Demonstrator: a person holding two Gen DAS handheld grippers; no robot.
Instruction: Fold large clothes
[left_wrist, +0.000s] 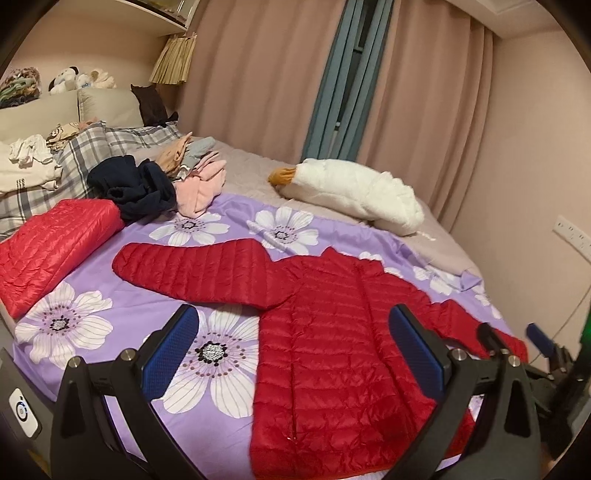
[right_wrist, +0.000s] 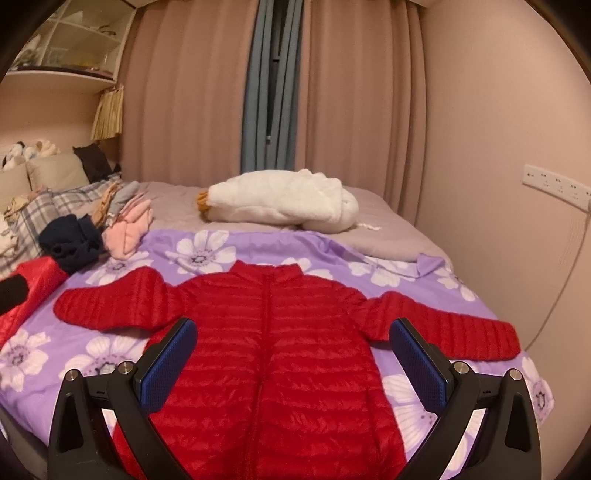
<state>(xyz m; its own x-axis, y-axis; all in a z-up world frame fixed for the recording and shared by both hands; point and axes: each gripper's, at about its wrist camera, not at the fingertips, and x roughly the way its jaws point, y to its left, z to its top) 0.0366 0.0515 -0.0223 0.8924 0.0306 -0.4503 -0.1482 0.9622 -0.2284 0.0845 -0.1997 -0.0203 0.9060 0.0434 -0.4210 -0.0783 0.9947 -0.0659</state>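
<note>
A red quilted down jacket (right_wrist: 273, 343) lies flat, front up and zipped, on the purple flowered bedsheet (right_wrist: 207, 254), with both sleeves spread out to the sides. It also shows in the left wrist view (left_wrist: 332, 332). My left gripper (left_wrist: 291, 350) is open and empty, hovering above the jacket's left side near the hem. My right gripper (right_wrist: 293, 362) is open and empty above the jacket's body. The right gripper also shows at the right edge of the left wrist view (left_wrist: 517, 339).
A folded red jacket (left_wrist: 48, 240) lies at the left of the bed. A pile of dark blue and pink clothes (left_wrist: 155, 184) sits behind it. A white plush goose (right_wrist: 284, 203) lies at the far side. Plaid pillows (left_wrist: 74, 155) are at the head. A wall (right_wrist: 517, 147) stands close on the right.
</note>
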